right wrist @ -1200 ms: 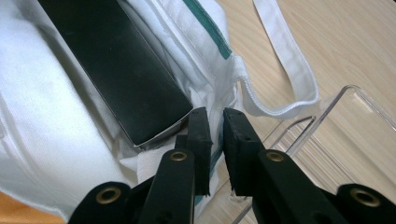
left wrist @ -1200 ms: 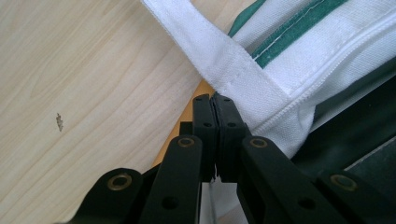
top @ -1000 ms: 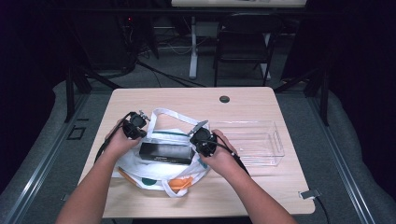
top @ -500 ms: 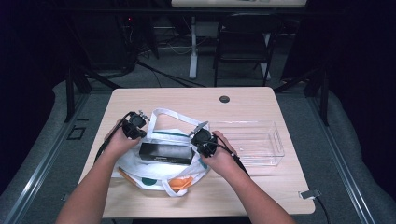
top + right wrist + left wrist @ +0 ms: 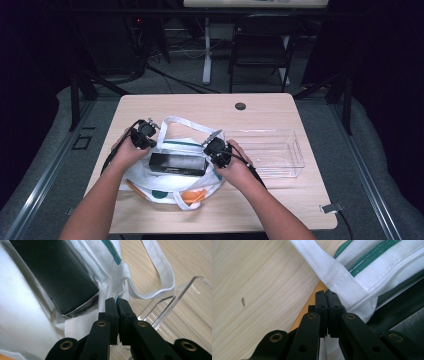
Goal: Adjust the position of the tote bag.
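Observation:
A white tote bag [image 5: 167,189] with a green stripe and coloured spots lies on the wooden table [image 5: 200,107]. A long black box [image 5: 177,163] rests in its mouth. My left gripper [image 5: 141,135] sits at the bag's left rim. In the left gripper view its jaws [image 5: 327,293] are shut on the white hem where the handle strap [image 5: 332,272] is sewn on. My right gripper [image 5: 217,150] is at the bag's right rim, shut [image 5: 116,300] on a fold of white fabric just past the end of the black box [image 5: 55,272].
A clear plastic bin [image 5: 280,150] stands right of the bag, its corner [image 5: 185,295] close beside my right jaws. A cable hole [image 5: 240,106] marks the far middle of the table. A dark chair [image 5: 260,50] stands beyond the far edge.

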The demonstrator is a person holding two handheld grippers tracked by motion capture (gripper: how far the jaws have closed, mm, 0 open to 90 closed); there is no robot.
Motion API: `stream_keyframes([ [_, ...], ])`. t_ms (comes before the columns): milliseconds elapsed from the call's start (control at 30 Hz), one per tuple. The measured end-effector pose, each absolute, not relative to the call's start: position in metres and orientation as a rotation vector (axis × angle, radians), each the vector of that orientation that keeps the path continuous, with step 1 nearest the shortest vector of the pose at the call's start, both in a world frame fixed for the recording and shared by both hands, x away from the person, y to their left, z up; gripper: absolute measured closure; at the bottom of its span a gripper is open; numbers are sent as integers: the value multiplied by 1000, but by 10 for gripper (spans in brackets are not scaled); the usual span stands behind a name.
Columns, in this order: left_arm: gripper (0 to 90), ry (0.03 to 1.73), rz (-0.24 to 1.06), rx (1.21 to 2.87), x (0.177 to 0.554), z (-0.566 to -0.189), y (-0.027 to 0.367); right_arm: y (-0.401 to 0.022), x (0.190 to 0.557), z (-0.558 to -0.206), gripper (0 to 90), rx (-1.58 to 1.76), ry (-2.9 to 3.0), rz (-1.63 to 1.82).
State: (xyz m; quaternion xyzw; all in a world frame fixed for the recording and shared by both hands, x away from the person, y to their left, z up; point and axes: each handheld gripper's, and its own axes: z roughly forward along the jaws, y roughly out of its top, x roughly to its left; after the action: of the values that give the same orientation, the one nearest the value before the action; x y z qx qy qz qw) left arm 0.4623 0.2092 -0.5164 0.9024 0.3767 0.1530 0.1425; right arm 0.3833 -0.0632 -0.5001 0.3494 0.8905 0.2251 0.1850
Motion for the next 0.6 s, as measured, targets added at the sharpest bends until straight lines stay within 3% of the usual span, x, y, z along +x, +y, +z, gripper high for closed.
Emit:
stream_keyframes([
  [600, 889, 1135, 407, 2588, 456, -516, 221, -56, 395, -497, 881, 957, 2497, 612],
])
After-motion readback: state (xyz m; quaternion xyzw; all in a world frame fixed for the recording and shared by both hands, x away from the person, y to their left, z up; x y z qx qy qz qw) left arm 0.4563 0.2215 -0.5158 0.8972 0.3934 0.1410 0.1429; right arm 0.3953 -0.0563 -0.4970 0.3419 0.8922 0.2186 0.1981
